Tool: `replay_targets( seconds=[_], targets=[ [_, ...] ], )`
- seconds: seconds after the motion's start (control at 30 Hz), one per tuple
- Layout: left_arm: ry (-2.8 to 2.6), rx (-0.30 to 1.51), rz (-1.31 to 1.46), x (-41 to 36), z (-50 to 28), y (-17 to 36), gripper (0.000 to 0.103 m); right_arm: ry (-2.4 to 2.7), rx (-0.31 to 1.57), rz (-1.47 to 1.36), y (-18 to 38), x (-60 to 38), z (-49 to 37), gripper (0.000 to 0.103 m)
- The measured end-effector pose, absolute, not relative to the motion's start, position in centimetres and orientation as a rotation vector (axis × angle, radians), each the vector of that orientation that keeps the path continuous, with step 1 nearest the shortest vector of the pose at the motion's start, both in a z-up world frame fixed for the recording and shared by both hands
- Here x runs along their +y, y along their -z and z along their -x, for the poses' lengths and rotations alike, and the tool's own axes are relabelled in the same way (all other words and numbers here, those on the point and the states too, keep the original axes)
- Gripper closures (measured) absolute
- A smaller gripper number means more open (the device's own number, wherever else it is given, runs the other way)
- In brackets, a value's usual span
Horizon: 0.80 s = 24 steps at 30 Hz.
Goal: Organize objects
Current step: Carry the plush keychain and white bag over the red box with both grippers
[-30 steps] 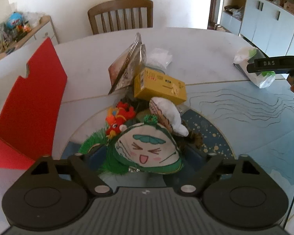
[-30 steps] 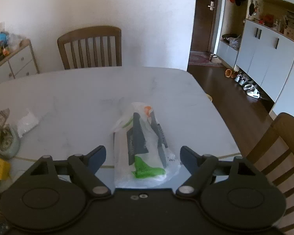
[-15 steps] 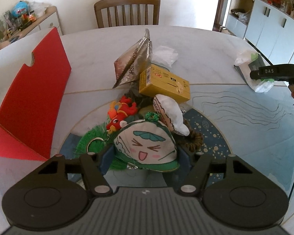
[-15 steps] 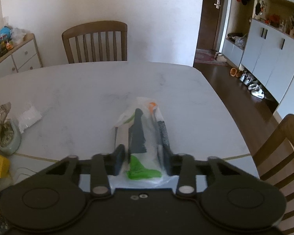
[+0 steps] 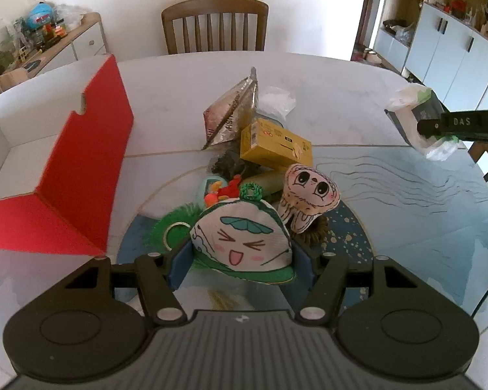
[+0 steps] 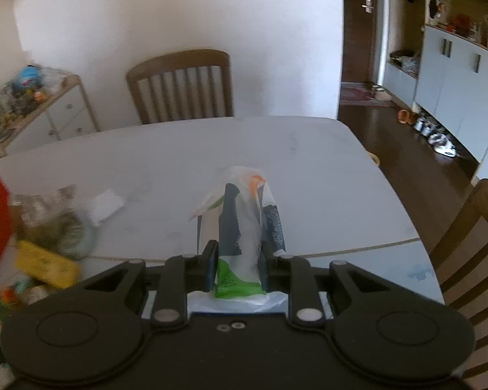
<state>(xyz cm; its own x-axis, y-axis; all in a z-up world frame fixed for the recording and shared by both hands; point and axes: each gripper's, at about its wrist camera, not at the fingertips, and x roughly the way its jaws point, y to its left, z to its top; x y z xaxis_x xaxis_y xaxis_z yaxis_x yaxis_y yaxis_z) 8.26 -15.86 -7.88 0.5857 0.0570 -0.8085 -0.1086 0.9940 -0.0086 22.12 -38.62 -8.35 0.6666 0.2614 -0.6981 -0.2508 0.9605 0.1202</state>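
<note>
Up close, the left gripper (image 5: 240, 260) has its two fingers pressed against the sides of a green-rimmed plush pouch (image 5: 242, 243) with a squinting cartoon face, pinching it at the near edge of a heap of objects on the table (image 5: 390, 201). Just behind the pouch stands a pale plush with big eyes (image 5: 310, 195), then a yellow box (image 5: 276, 144) and a silvery foil packet (image 5: 232, 113) leaning upright, its long edge rising toward the far side. A small red and orange toy (image 5: 226, 191) lies between the pouch and the box. To the left, well apart from the heap, sits an open red and white carton (image 5: 81, 162); a strip of bare table runs between its red wall and the pile. Beyond the heap the tabletop is open up to the far edge, where a wooden chair (image 5: 214, 24) stands.

The right gripper (image 6: 239, 268) is clamped on a clear plastic bag with dark, green and white contents (image 6: 244, 227), its fingers squeezing the near end. The bag's long axis runs straight away from the gripper, toward the far edge of the table, with the green end nearest and the orange-marked tip farthest. It appears lifted at the far end, though whether it touches the table cannot be told. Open table surrounds it on both sides; the right table edge is near, with another chair (image 6: 471, 243) beside it.
</note>
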Motion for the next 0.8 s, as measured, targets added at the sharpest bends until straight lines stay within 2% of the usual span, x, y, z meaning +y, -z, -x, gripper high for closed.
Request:
replay_targets(
  seconds=[0.47, 0.8],
  targets=[
    [-0.061, 0.885, 0.048, -10.8, -5.6, 1.3, 0.038, -0.493, 0.756, -0.005, 1.2, -33.5, -15.1, 0.079],
    [-0.039, 0.878, 0.031, -3.9, -6.1, -2.5, 0.038, -0.602, 0.740, 0.055, -2.1, -25.2, -12.2, 0.079]
  ],
)
